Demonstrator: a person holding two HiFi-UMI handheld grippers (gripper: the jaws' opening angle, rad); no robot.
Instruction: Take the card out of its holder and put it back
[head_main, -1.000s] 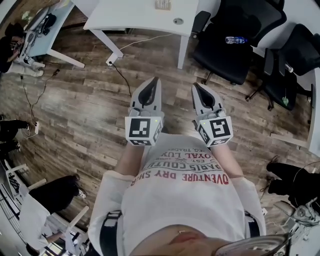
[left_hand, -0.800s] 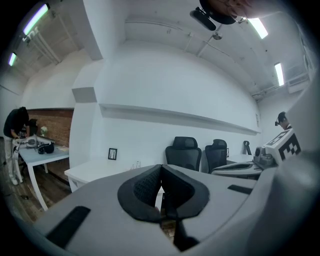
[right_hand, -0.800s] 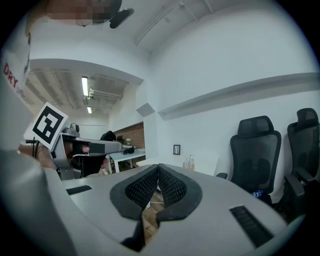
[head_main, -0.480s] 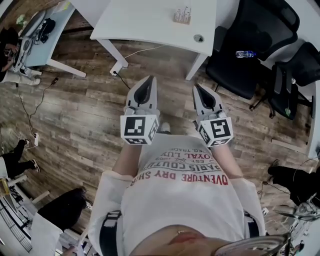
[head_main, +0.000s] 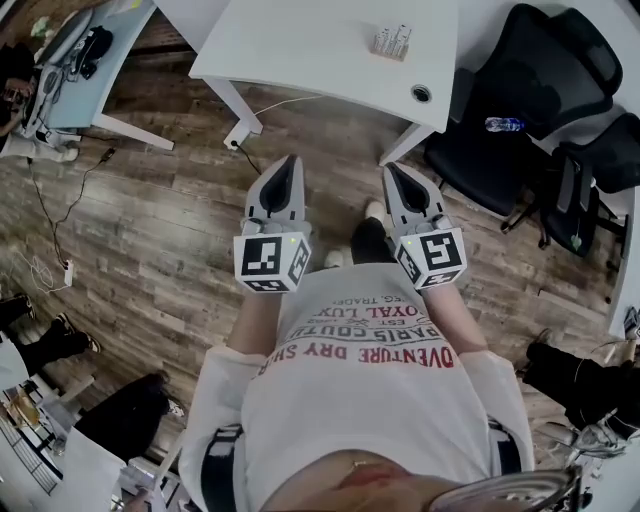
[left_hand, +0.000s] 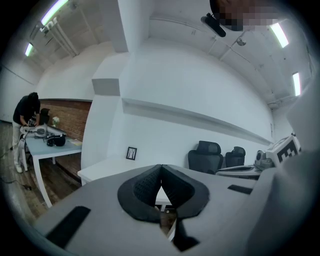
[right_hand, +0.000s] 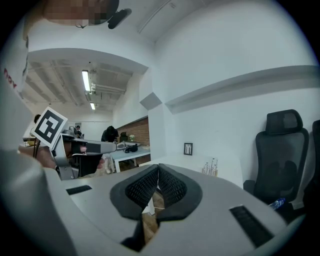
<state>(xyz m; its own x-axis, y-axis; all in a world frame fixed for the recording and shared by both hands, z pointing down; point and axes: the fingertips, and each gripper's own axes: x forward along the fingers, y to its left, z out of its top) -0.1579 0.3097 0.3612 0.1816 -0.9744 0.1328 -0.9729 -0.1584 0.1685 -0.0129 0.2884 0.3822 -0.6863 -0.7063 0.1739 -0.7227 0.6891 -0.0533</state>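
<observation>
Now left gripper (head_main: 287, 166) and right gripper (head_main: 393, 173) hang closed

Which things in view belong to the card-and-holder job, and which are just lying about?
Job:
- card holder on the white table
- left tool and right tool, both shut and empty

Lying about:
- water bottle on a black chair
- small picture frame

White table (head_main: 300, 40): card holder (head_main: 392, 42) on top, right part; wood floor (head_main: 150, 230) below.
</observation>
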